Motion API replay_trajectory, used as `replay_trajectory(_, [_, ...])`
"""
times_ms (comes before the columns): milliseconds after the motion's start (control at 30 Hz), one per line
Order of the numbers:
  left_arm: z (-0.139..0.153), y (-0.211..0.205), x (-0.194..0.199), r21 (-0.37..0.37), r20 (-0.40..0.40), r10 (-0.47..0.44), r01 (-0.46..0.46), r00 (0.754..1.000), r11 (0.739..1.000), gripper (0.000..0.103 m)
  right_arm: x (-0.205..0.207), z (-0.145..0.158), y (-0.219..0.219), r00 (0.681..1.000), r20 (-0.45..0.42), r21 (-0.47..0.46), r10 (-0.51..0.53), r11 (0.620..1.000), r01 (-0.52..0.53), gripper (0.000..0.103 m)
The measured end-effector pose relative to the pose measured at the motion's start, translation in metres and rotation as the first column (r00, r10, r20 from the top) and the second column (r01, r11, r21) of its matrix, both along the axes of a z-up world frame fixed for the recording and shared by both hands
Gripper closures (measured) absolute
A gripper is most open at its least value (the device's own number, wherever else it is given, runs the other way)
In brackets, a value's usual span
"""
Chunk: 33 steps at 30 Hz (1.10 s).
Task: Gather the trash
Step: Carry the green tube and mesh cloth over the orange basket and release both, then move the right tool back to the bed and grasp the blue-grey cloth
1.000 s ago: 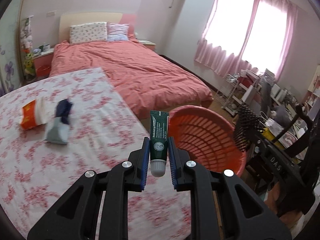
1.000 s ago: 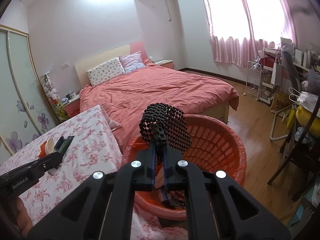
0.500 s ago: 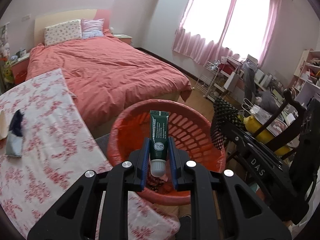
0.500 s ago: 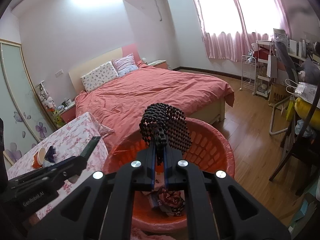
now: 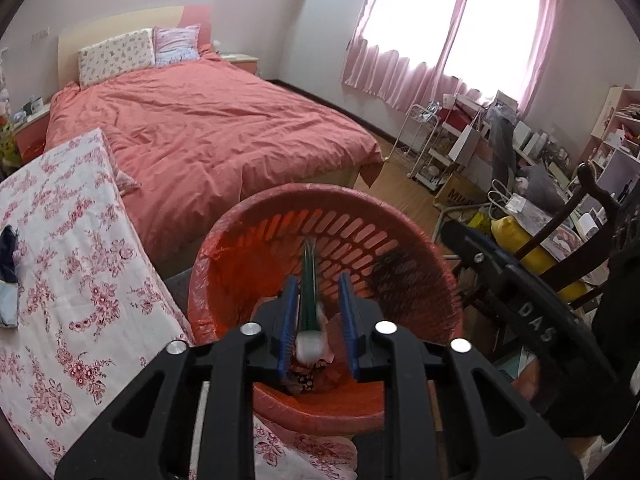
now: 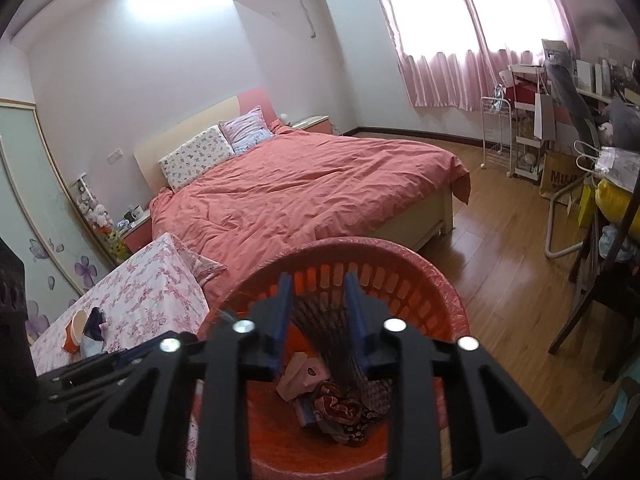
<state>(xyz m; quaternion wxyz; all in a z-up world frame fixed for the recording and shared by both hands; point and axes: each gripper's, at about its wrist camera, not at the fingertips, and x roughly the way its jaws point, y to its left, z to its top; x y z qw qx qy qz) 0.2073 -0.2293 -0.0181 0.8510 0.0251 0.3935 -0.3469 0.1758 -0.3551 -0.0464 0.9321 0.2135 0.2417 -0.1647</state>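
A bedroom with pink curtains, a coral-covered bed [image 5: 208, 128] and a flowered counter [image 5: 76, 280], seen past a red slatted basket [image 5: 404, 224] standing just beside the counter's corner.

Left tongs [image 5: 318, 312] poised over the basket mouth, jaws just opened and standing clear of the green tube [image 5: 309, 280]; tube blurred, white cap toward the camera, apparently slipping free between the pads rather than gripped. Right tongs [image 6: 320, 316] likewise over the basket, jaws just opened, with the black mesh piece [image 6: 340, 340] loose between them and stretching down toward the scraps already on the basket floor. Nothing pressed by either pair.

To finish the drop well: keep both pairs parted and steady above the basket centre until each piece has fallen clear, no sideways flick that could throw the tube onto the rim. Mesh may snag on a pad, so worth a small shake straight down, not outward.

Edges and room: basket rim close below both pairs, and the two tools near each other over it, so best withdrawn straight up, one at a time. Open space toward the bed side of the basket; chair and clutter crowding the side away from the counter. More trash, an orange-and-white cup [image 6: 74, 330] and a dark-and-pale bundle [image 6: 92, 334], well away from the basket on the counter.
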Motion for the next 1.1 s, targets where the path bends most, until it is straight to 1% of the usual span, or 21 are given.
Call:
replay_trajectory(33, [-0.002,0.000,0.000,0.003,-0.004,0.003,-0.002,1.000,1.000,0.070,-0.001,-0.001,-0.001,1.000,-0.002,0.003,-0.002,1.000,0.002,0.069])
replay_trajectory(67, [-0.003,0.002,0.001,0.008,-0.007,0.007,-0.007,1.000,1.000,0.069,-0.002,-0.003,-0.002,1.000,-0.004,0.003,-0.007,1.000,0.007,0.065])
replay_trajectory(200, [-0.005,0.009,0.003,0.023,-0.016,0.029,-0.028,0.999,0.999,0.068,-0.004,-0.004,-0.002,1.000,-0.013,-0.005,-0.017,1.000,0.017,0.059])
replay_trajectory(300, [-0.006,0.019,0.003,0.033,-0.013,0.051,-0.051,0.999,0.998,0.065,-0.005,-0.003,0.002,1.000,-0.018,-0.019,-0.021,1.000,0.020,0.055])
replay_trajectory(367, [-0.006,0.028,0.002,0.045,-0.001,0.071,-0.071,0.997,0.996,0.062,-0.004,0.000,0.008,1.000,-0.021,-0.034,-0.016,0.999,0.016,0.053])
replay_trajectory(400, [-0.005,0.033,0.003,0.050,0.005,0.084,-0.084,0.996,0.995,0.057,-0.004,0.002,0.009,1.000,-0.021,-0.039,-0.013,0.999,0.012,0.052])
replay_trajectory(433, [-0.005,0.040,0.002,0.057,0.013,0.099,-0.100,0.995,0.993,0.056,-0.003,0.003,0.013,1.000,-0.023,-0.046,-0.006,0.999,0.004,0.052])
replay_trajectory(667, [-0.004,0.093,0.012,0.092,0.032,0.199,-0.202,0.979,0.975,0.055,0.010,0.015,0.053,0.996,-0.035,-0.083,0.077,0.993,-0.079,0.051])
replay_trajectory(833, [-0.006,0.146,0.019,0.117,0.047,0.301,-0.305,0.952,0.945,0.055,0.026,0.023,0.098,0.985,-0.051,-0.111,0.163,0.980,-0.168,0.050])
replay_trajectory(1000, [-0.008,0.208,0.027,0.130,0.051,0.420,-0.423,0.906,0.897,0.054,0.048,0.027,0.150,0.963,-0.075,-0.115,0.259,0.957,-0.267,0.050])
replay_trajectory(1100, [-0.008,0.247,0.028,0.134,0.052,0.488,-0.491,0.871,0.861,0.053,0.065,0.027,0.190,0.938,-0.096,-0.117,0.333,0.932,-0.343,0.050])
